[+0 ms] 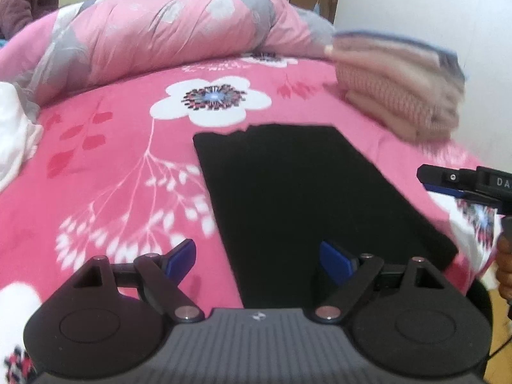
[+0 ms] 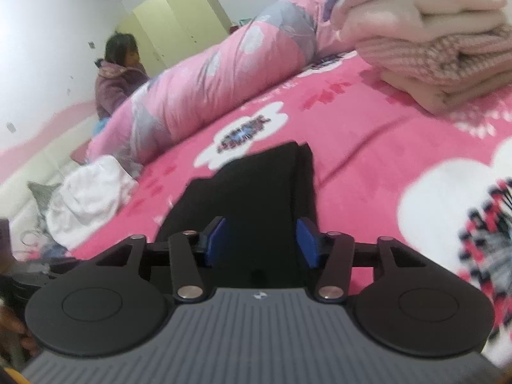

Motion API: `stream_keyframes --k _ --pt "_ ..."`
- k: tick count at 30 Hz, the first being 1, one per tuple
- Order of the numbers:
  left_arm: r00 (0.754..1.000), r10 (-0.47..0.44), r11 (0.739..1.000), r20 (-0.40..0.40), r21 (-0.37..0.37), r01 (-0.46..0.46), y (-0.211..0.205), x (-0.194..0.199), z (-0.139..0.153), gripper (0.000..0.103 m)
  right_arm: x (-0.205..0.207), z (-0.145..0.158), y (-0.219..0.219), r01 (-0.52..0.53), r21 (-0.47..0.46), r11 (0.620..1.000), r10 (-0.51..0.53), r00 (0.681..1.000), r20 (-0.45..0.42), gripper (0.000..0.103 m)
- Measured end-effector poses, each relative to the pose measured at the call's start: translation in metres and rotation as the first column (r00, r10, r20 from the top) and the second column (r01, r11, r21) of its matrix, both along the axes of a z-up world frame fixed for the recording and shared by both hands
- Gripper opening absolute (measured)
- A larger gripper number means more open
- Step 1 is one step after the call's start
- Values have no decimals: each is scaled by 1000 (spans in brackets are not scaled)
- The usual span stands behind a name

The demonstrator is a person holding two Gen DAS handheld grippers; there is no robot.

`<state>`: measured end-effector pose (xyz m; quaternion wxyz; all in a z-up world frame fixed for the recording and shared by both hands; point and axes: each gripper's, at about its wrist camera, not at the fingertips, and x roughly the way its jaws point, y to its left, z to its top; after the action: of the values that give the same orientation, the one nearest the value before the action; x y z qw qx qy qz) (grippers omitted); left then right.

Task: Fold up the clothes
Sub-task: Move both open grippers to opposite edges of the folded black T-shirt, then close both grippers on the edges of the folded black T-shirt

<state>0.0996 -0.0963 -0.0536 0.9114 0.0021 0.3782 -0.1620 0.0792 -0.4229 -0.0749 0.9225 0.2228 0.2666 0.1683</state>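
A black garment (image 1: 307, 198) lies folded into a flat rectangle on the pink flowered bedspread (image 1: 121, 147). My left gripper (image 1: 257, 260) hangs open over its near end, blue pads wide apart, nothing between them. In the right wrist view the same black garment (image 2: 256, 185) stretches away from my right gripper (image 2: 260, 243), whose blue pads stand apart above the cloth without pressing it. The right gripper's tip (image 1: 448, 182) also shows at the right edge of the left wrist view, beside the garment.
A stack of folded beige and pink knitwear (image 1: 400, 89) sits at the back right of the bed. A rolled pink quilt (image 1: 153, 35) lies along the far side. White cloth (image 2: 89, 198) is heaped at the left edge. A person (image 2: 118, 76) sits beyond the quilt.
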Motion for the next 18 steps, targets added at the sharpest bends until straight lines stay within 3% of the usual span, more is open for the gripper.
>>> stream_keyframes --k 5,10,14,18 --pt "998 -12 988 -63 -157 2 29 51 -13 80 65 3 -5 -78 57 995 80 996 -34 64" --pt "991 -29 972 -130 -236 -3 44 102 -34 56 137 -16 -15 -119 63 991 126 984 -129 64" --pt "990 -83 962 -117 -269 49 45 130 -43 54 176 -35 -15 -186 62 981 195 960 -204 64" --pt "986 -126 946 -106 -311 88 42 159 -51 54 197 -41 -16 -263 120 957 284 937 -205 62"
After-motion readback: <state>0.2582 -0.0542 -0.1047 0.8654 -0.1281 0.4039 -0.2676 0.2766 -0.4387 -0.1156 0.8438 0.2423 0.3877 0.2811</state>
